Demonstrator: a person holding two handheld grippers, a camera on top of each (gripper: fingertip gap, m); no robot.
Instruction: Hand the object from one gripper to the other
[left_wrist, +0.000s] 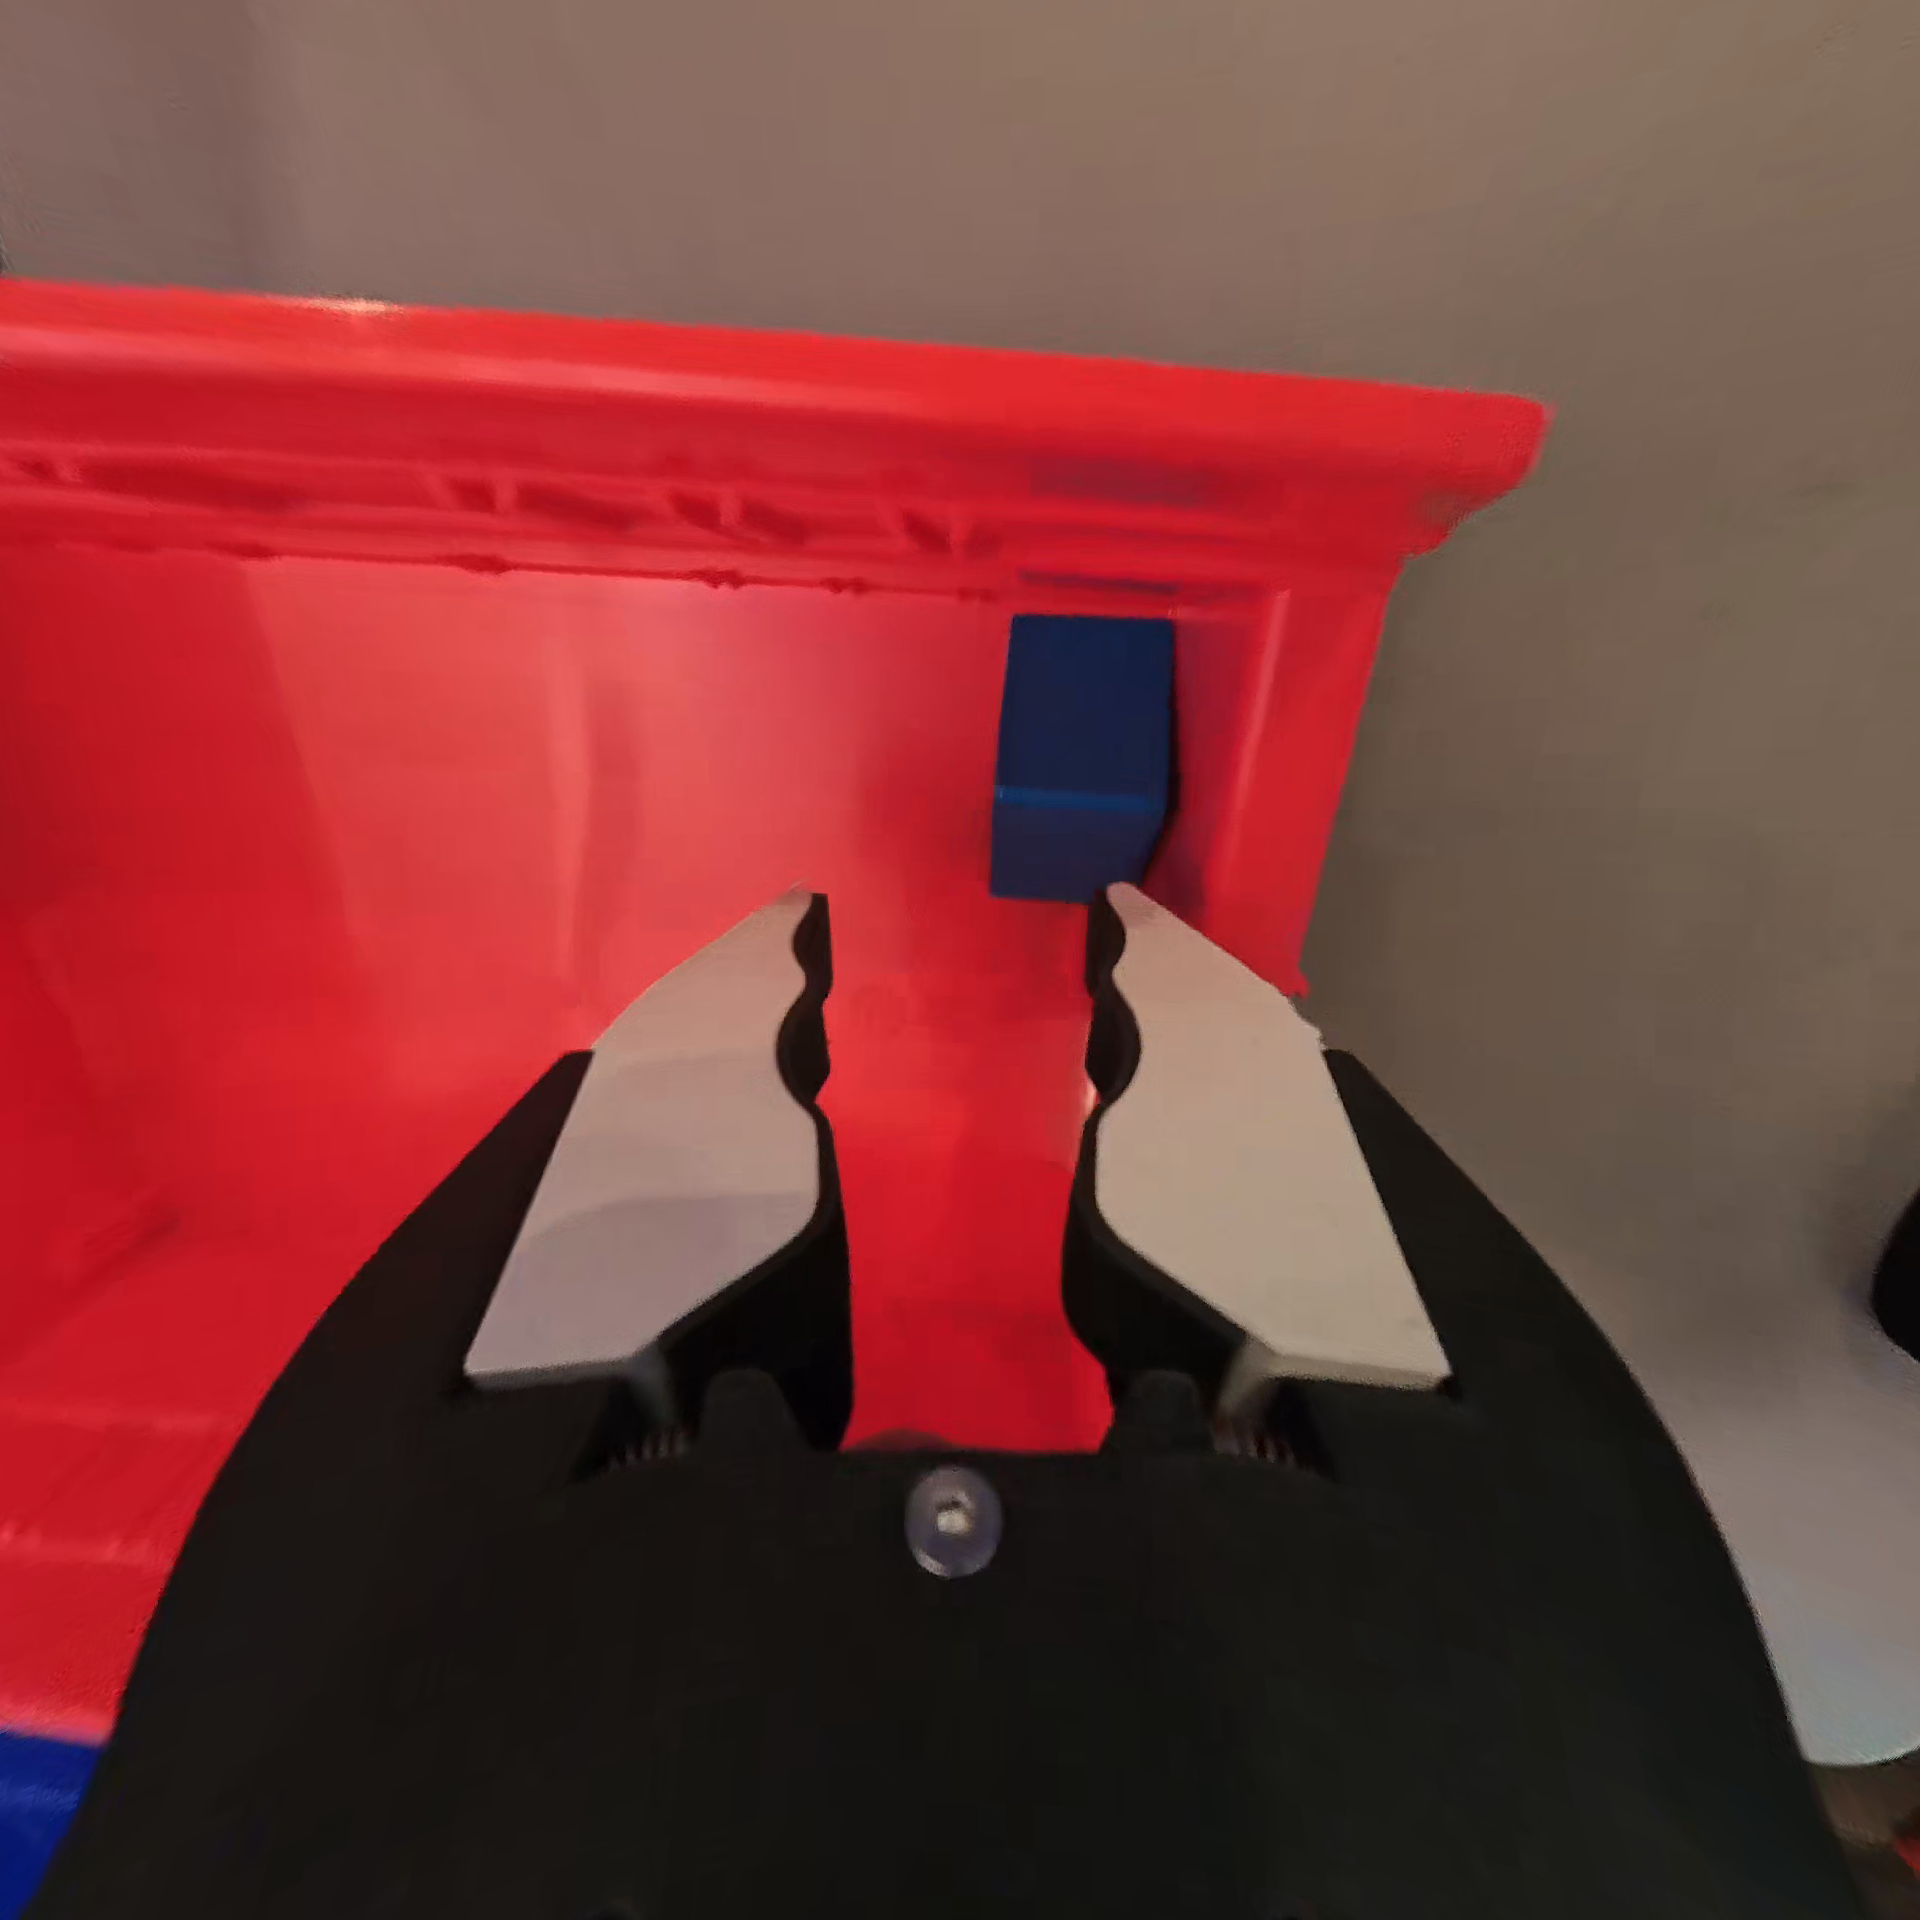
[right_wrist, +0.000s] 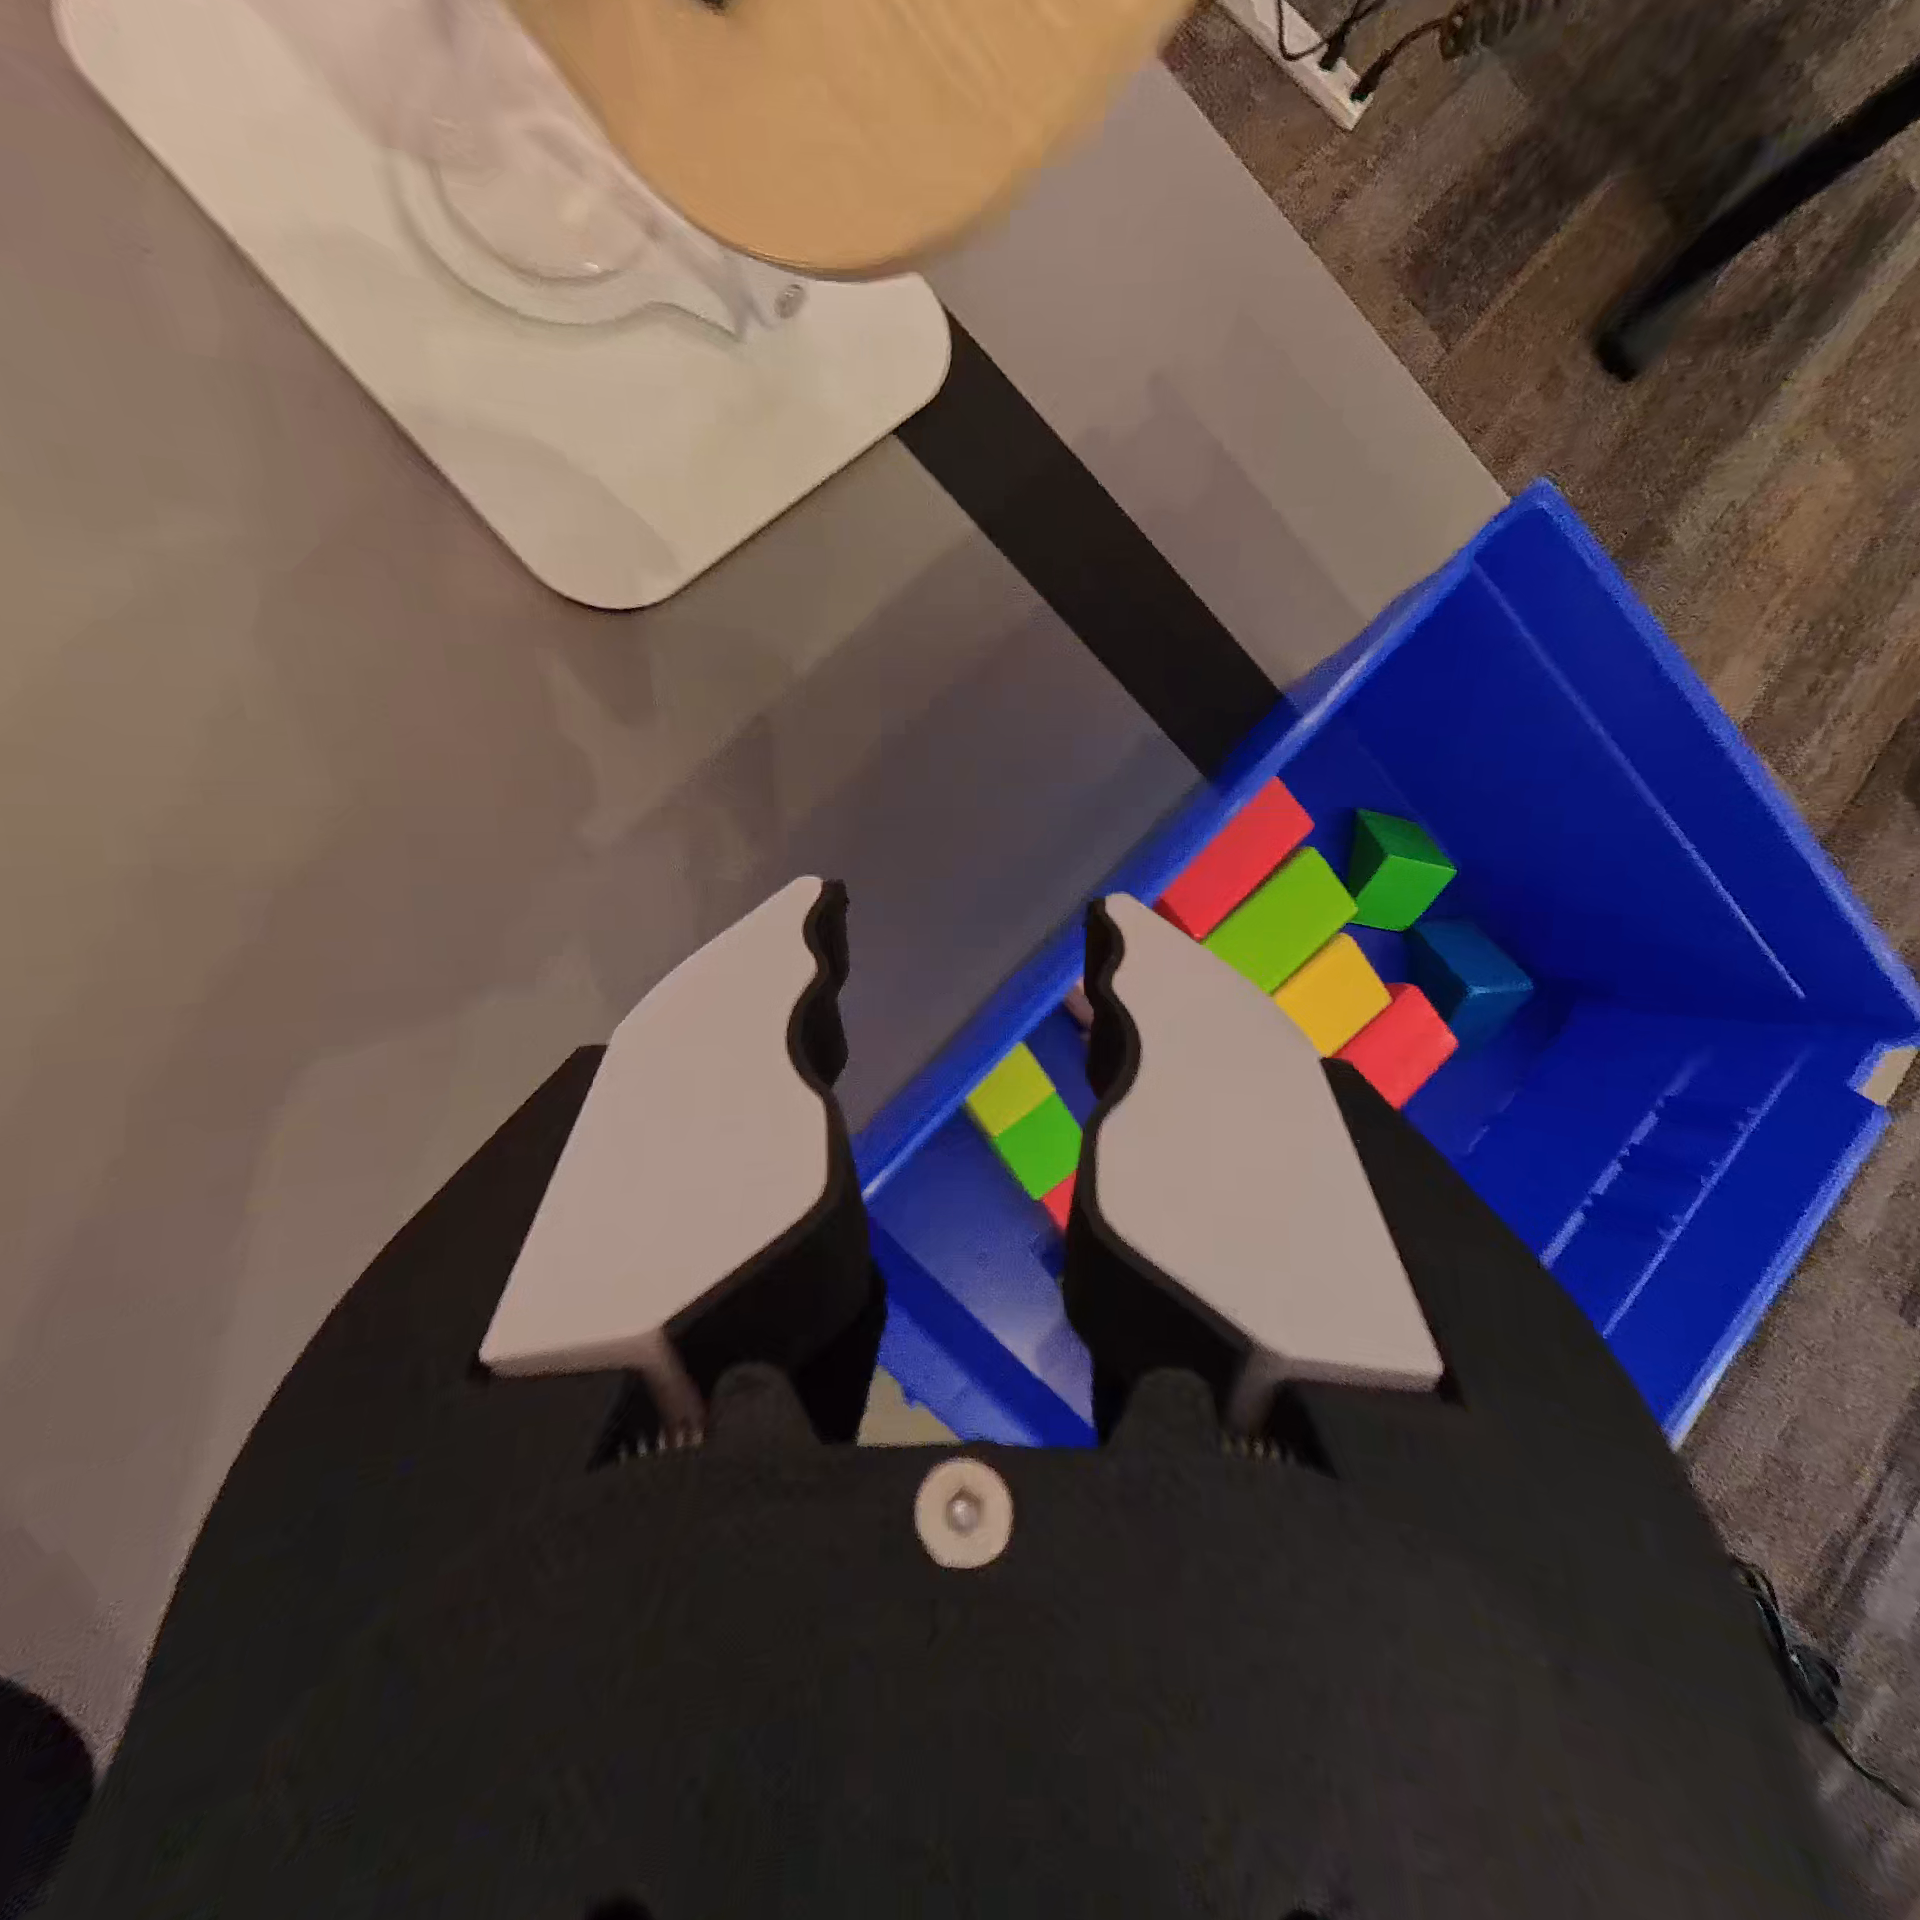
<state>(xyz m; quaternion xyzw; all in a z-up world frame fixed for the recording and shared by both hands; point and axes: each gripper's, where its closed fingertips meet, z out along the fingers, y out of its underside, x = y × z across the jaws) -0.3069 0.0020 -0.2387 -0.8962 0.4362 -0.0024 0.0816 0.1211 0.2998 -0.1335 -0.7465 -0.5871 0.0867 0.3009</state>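
Office-like room: grey desk (right_wrist: 312, 779), carpet floor (right_wrist: 1610, 343).

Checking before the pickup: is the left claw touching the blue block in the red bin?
Cannot tell. In the left wrist view one fingertip overlaps the blue block's lower corner, showing neither gap nor contact.

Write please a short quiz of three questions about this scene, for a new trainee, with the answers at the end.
1. True or false: the left gripper is holding the blue block.
2. In which bin does that blue block lie: A) red bin, B) blue bin, C) neither?
3. Fill in: the right gripper has its fingers ____ with nothing between them.

Key:
1. False. Its fingers are apart and the block lies beyond the tips.
2. A, near the right wall.
3. Open; the coloured blocks lie below in the blue bin.
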